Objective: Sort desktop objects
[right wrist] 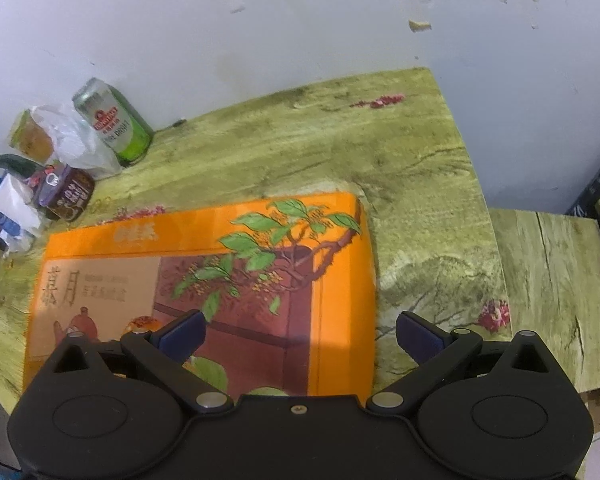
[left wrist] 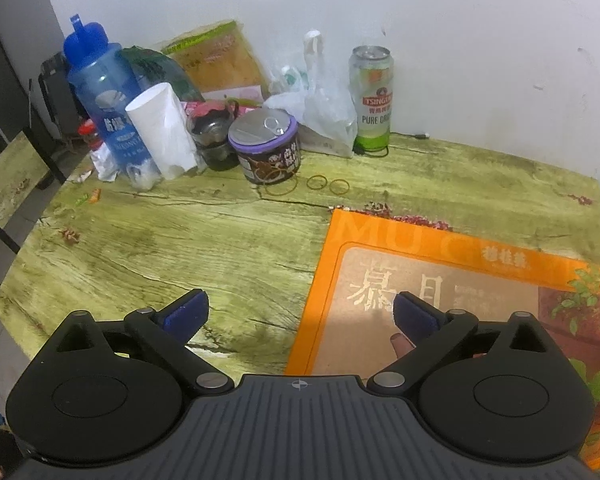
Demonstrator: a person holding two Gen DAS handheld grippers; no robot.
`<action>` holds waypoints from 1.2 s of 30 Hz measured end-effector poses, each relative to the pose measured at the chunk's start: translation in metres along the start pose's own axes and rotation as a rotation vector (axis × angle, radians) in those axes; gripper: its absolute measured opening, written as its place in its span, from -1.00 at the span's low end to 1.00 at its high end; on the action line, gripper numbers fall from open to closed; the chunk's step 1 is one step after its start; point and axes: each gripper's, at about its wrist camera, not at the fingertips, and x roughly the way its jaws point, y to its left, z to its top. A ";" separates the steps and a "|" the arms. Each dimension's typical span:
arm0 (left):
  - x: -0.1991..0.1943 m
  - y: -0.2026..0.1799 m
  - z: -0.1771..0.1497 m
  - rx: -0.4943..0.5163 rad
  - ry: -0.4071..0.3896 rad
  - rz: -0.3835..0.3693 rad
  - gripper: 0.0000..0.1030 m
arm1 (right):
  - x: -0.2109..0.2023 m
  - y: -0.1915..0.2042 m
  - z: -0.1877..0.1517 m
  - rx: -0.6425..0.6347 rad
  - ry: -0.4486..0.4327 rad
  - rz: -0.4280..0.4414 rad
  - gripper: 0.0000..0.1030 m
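A flat orange gift box (left wrist: 460, 280) with leaf artwork lies on the green wood-print table (left wrist: 180, 240); the right wrist view shows the orange box (right wrist: 204, 264) too. My left gripper (left wrist: 300, 314) hangs open above the box's left edge, nothing between its blue pads. My right gripper (right wrist: 300, 334) is open over the box's right edge, also with nothing in it. Against the wall stand a green beer can (left wrist: 372, 96), a purple-lidded tin (left wrist: 266, 148), a white paper cup (left wrist: 164, 128) and a blue water bottle (left wrist: 100, 92). The can (right wrist: 114, 120) and tin (right wrist: 66, 194) appear at the left of the right wrist view.
A clear plastic bag (left wrist: 320, 108), snack packets (left wrist: 220, 60) and a dark jar (left wrist: 214, 136) crowd the back left. Three rubber bands (left wrist: 316, 184) lie before the tin. A cable (left wrist: 408, 136) runs behind the can. A lower matching surface (right wrist: 552, 292) adjoins the table's right edge.
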 end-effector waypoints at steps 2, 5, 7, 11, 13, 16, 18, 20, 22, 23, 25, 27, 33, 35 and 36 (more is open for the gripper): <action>-0.003 -0.002 0.000 0.004 0.003 0.003 0.94 | -0.004 0.004 0.002 -0.009 -0.012 0.007 0.99; -0.006 -0.004 0.001 0.011 0.011 0.006 0.94 | -0.010 0.011 0.007 -0.024 -0.023 0.019 0.99; -0.006 -0.004 0.001 0.013 0.021 0.008 0.94 | -0.012 0.018 0.012 -0.037 -0.025 0.021 0.99; -0.002 -0.004 0.002 0.011 0.045 0.007 0.94 | -0.019 0.038 0.024 -0.079 -0.039 0.043 0.99; 0.002 -0.003 0.002 0.011 0.057 0.008 0.94 | -0.022 0.051 0.032 -0.105 -0.050 0.057 0.99; 0.008 -0.001 0.003 0.006 0.077 0.007 0.94 | -0.025 0.075 0.043 -0.140 -0.068 0.093 0.99; 0.013 0.002 0.004 0.002 0.090 0.004 0.94 | -0.024 0.092 0.049 -0.165 -0.075 0.121 0.99; 0.018 0.004 0.005 -0.001 0.102 0.001 0.94 | -0.021 0.111 0.052 -0.198 -0.078 0.147 0.99; 0.023 0.008 0.006 -0.004 0.114 -0.002 0.94 | -0.016 0.130 0.055 -0.231 -0.076 0.170 0.99; 0.026 0.010 0.007 -0.007 0.120 -0.004 0.94 | -0.014 0.139 0.057 -0.244 -0.075 0.179 0.99; 0.032 0.014 0.009 -0.012 0.133 -0.008 0.94 | -0.007 0.156 0.060 -0.269 -0.067 0.194 0.99; 0.040 0.017 0.012 -0.010 0.149 -0.014 0.94 | -0.001 0.172 0.063 -0.294 -0.059 0.206 0.98; 0.059 0.026 0.009 0.009 0.167 -0.084 0.94 | 0.024 0.212 0.069 -0.352 -0.032 0.225 0.96; 0.064 0.027 0.003 0.035 0.155 -0.130 0.94 | 0.031 0.221 0.070 -0.362 -0.021 0.228 0.95; 0.066 0.028 -0.001 0.039 0.146 -0.145 0.94 | 0.035 0.225 0.070 -0.367 -0.017 0.229 0.95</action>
